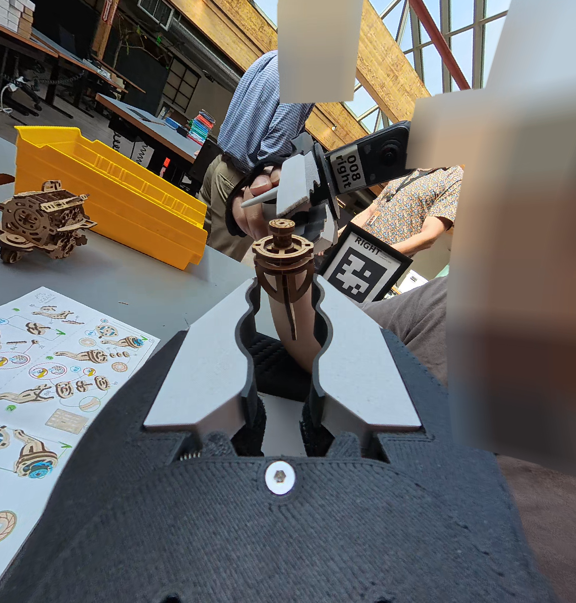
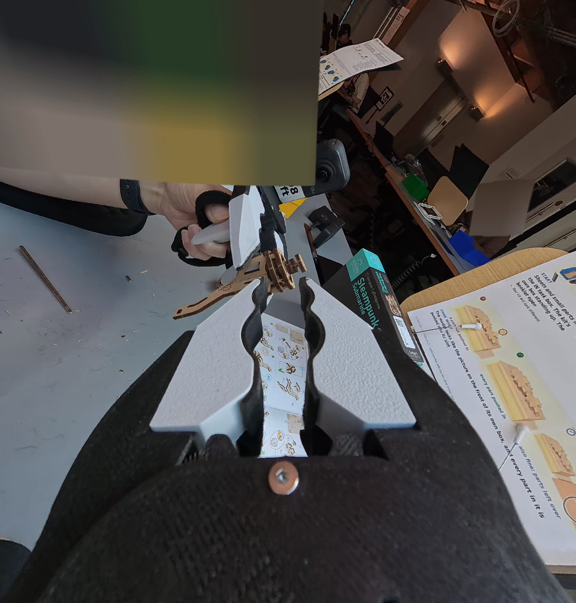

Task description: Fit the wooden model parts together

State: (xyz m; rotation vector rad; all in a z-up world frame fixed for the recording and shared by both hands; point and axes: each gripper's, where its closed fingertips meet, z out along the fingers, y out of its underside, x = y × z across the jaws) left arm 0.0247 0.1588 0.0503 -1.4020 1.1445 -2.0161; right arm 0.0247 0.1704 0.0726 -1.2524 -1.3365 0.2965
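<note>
One wooden sub-assembly (image 1: 282, 261), a stack of ringed discs on a spindle with a long flat arm trailing from it, is sitting between the two fingers of the left claw (image 1: 285, 287), which is gripping it by the ribbed part below the rings. In the right wrist view the same piece (image 2: 273, 270) is showing side-on, its slotted arm pointing down toward the grey table (image 2: 51, 359). The right claw (image 2: 280, 287) is hovering with its two fingers parted by a narrow gap and nothing between them, the tips just beside the ringed end of the piece; from the left wrist view it (image 1: 307, 208) is hanging right above the spindle's top disc, and I cannot tell whether it is touching. Two hands are showing, one (image 1: 254, 202) on the right tool's handle and one (image 2: 195, 225) on the left. On the table one finished wooden model (image 1: 40, 222) is standing near one yellow bin (image 1: 117, 192), one printed instruction sheet (image 1: 51, 368) is lying flat, one thin wooden stick (image 2: 45, 279) is lying among scattered chips, and one dark kit box (image 2: 381, 303) is standing beside one illustrated guide card (image 2: 508, 375). Two people are standing beyond the table's far edge.
</note>
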